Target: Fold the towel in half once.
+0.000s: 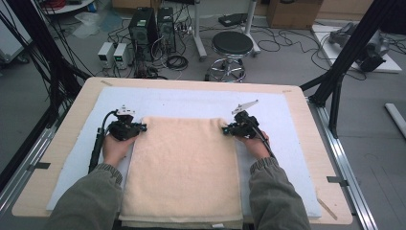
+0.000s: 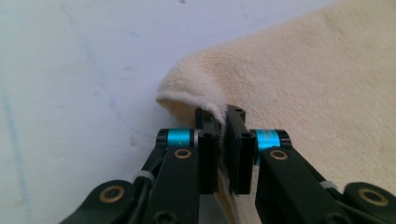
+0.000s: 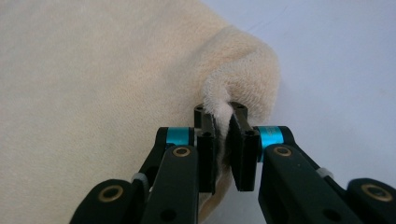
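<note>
A cream towel point(image 1: 184, 165) lies folded on a white mat point(image 1: 191, 100) over the wooden table. My left gripper point(image 1: 142, 127) pinches the towel's far left corner; in the left gripper view the towel point(image 2: 303, 70) edge is clamped between the black jaws of the left gripper point(image 2: 223, 140). At the far right corner, my right gripper point(image 1: 225, 129) is shut on the cloth. The right gripper view has the towel point(image 3: 93, 93) corner bunched up and squeezed between the pads of the right gripper point(image 3: 223, 140). Both hands rest low on the mat.
The table's wooden rim point(image 1: 306, 129) surrounds the mat. Behind the table on the floor stand a black stool point(image 1: 232, 45), computer towers point(image 1: 143, 28) and tangled cables. Black frame posts point(image 1: 352, 48) rise at the right and left.
</note>
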A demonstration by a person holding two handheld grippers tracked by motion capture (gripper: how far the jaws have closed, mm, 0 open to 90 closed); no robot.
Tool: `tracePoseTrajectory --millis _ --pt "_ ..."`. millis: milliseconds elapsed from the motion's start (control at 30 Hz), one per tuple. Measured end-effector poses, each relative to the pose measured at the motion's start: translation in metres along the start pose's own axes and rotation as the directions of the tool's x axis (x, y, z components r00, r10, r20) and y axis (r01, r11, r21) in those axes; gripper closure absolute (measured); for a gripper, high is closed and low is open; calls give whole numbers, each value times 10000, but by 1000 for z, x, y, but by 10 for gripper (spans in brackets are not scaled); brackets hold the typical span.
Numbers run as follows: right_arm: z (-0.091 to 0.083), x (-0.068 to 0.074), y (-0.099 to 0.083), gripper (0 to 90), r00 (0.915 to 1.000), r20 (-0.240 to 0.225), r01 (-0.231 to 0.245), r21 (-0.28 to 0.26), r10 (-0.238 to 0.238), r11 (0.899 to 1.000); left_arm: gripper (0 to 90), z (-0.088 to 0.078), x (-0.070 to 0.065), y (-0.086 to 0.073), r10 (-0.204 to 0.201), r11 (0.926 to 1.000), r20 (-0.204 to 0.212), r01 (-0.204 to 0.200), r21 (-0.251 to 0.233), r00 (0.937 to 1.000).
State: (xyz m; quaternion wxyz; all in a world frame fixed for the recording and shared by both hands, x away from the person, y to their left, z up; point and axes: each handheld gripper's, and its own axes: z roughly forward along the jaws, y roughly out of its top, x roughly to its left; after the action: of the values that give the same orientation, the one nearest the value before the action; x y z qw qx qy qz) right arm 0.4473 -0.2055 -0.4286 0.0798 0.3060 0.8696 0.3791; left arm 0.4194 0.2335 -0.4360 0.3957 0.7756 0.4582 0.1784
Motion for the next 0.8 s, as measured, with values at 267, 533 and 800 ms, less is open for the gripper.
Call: tracePoseTrajectory --millis 267,533,800 --pt "-18 -12 47 830 9961 886 71 -1023 20 9947 843 -16 12 56 258 9958 -726 -320 -858 9970" --pt "-11 -29 49 449 9889 776 -1177 -1151 1270 9864 572 -15 16 64 433 9979 -575 -460 -457 9974" --pt "-20 -6 35 364 9957 844 -345 -503 387 9981 500 -25 10 43 924 9952 -39 -925 -305 9957"
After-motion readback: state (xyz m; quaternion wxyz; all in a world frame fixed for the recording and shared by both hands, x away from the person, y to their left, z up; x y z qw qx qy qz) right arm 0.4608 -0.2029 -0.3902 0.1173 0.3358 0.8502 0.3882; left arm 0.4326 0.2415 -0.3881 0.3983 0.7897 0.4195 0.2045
